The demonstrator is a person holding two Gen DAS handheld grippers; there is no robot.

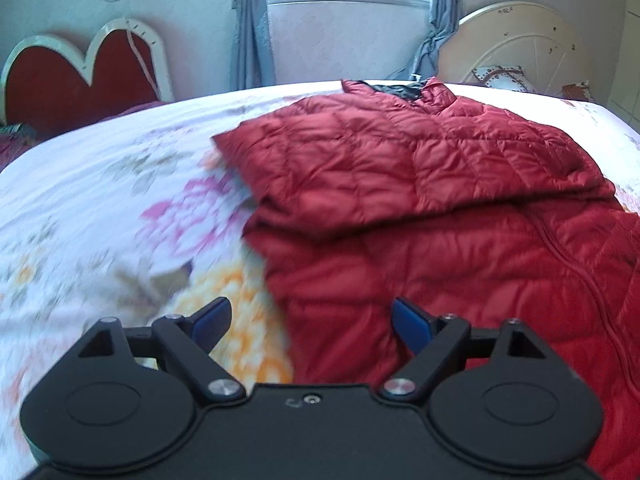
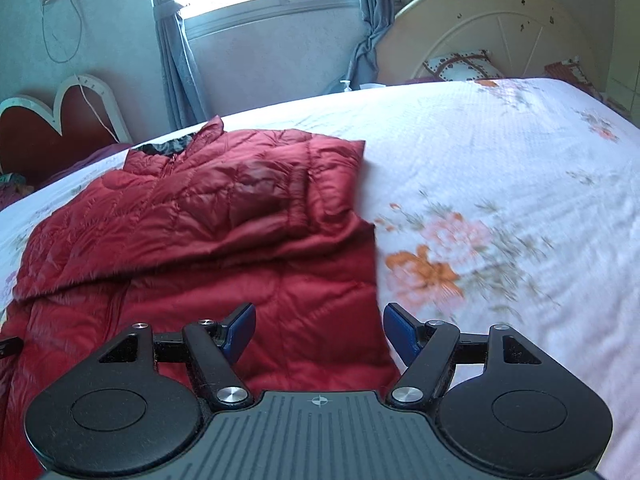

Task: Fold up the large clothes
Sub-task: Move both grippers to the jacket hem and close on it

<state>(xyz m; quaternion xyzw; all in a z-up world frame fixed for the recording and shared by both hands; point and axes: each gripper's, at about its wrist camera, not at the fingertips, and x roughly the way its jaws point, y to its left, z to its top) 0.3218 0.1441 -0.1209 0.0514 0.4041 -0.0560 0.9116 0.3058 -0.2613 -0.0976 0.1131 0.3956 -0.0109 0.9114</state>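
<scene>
The red quilted down jacket (image 1: pixel 420 200) lies spread on the bed's flowered sheet (image 1: pixel 100 208), collar toward the far edge by the window, with both sleeves already folded in across the chest so the body makes a rough rectangle. You hold your left tool (image 1: pixel 310 326) above the near left edge of the jacket, blue pads spread wide with nothing between them. Your right tool (image 2: pixel 318 330) hangs over the near right edge, its jaws also apart and empty, one pad above red fabric and the other above the sheet. By my reading, the sleeve folds are done and the lengthwise fold is in hand: bringing the hem up toward the collar. For that you would need to lower each tool onto its own near hem corner, which lies below both views, pinch through the puffy layers, then lift and carry both corners together to the far side so the padding does not slide or bunch.
</scene>
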